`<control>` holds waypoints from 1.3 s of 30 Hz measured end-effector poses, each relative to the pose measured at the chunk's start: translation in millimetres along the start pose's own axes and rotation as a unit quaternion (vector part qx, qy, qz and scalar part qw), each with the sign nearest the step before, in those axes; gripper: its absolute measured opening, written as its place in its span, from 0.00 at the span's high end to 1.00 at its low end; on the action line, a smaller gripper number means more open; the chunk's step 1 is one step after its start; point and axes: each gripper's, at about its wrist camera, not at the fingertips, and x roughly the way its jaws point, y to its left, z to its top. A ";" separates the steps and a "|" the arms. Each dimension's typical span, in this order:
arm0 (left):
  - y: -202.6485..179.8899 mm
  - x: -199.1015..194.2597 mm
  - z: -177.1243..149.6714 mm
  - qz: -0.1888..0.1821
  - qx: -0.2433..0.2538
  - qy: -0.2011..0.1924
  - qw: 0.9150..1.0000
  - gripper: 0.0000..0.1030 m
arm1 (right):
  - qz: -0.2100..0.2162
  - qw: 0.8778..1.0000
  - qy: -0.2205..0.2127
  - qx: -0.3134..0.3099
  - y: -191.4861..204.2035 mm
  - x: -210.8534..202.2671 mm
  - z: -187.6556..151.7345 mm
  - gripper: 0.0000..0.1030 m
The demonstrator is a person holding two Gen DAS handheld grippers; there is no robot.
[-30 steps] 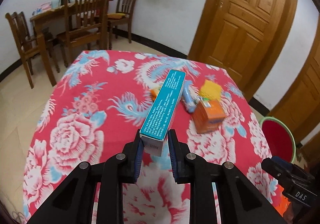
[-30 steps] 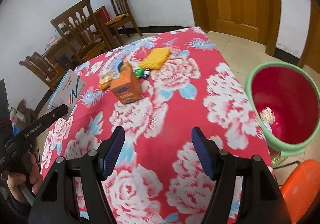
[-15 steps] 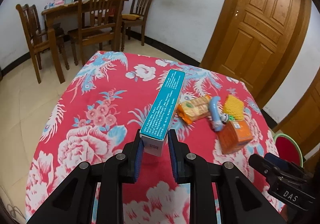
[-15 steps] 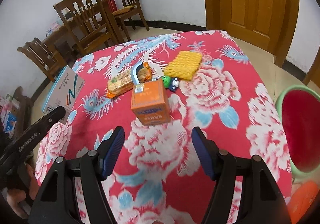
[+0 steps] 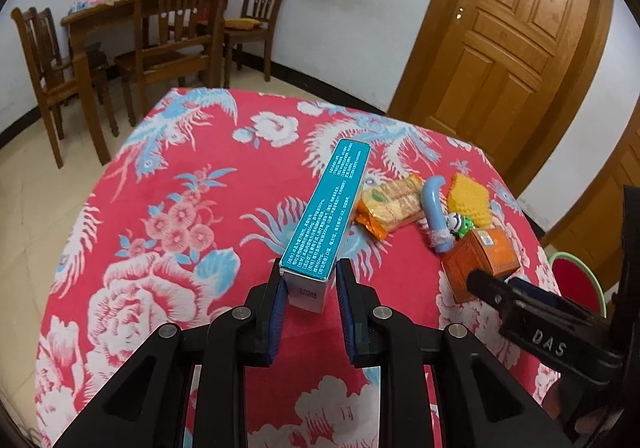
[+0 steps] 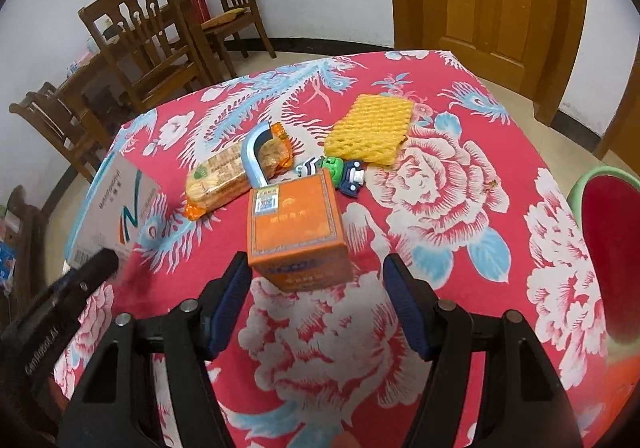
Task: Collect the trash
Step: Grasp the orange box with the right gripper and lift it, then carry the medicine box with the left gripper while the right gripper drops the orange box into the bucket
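Jaws: left gripper (image 5: 309,290) clamped on the near end of the long teal carton (image 5: 326,214), which juts forward, lifted above the red floral tablecloth (image 5: 160,176). Right gripper (image 6: 316,288) is unclenched; its jaws have just narrowed slightly, with nothing pressed between them. The orange box (image 6: 296,232) sits on the cloth straight ahead, its near corner just entering the gap. The left pad lies close to the box edge; contact not resolvable from this view, probably none.

Other trash, just beyond the box: biscuit packet (image 6: 236,172), blue curved tube (image 6: 254,156), small green toy (image 6: 334,168), yellow foam net (image 6: 370,128). The green-rimmed red bin (image 6: 608,248) stands off the table's right edge.

Step in hand, as judged: right-hand approach to the orange box, carton already secured in the left.

Next move calls for: advance and lower until both pads bracket the box's side faces, then close squarely. The box sits slightly skewed to the jaws, so a small wrist turn may be needed.
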 end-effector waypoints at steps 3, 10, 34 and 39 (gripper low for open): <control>1.6 2.4 -0.8 0.001 -0.003 0.004 1.000 0.77 | 0.004 1.000 0.001 -0.002 2.2 1.5 0.5 0.49; -1.4 -4.1 -0.9 0.007 -0.006 -0.002 1.000 0.77 | 0.015 1.000 -0.020 -0.006 0.9 -12.4 0.2 0.50; -60.1 -37.3 -3.6 -0.005 0.029 -0.013 0.999 0.77 | 0.042 0.996 -0.079 0.031 -59.5 -95.7 -16.3 0.50; -82.0 -39.6 -2.1 -0.021 0.045 -0.012 0.999 0.77 | 0.034 0.994 -0.094 0.046 -80.0 -113.0 -17.3 0.50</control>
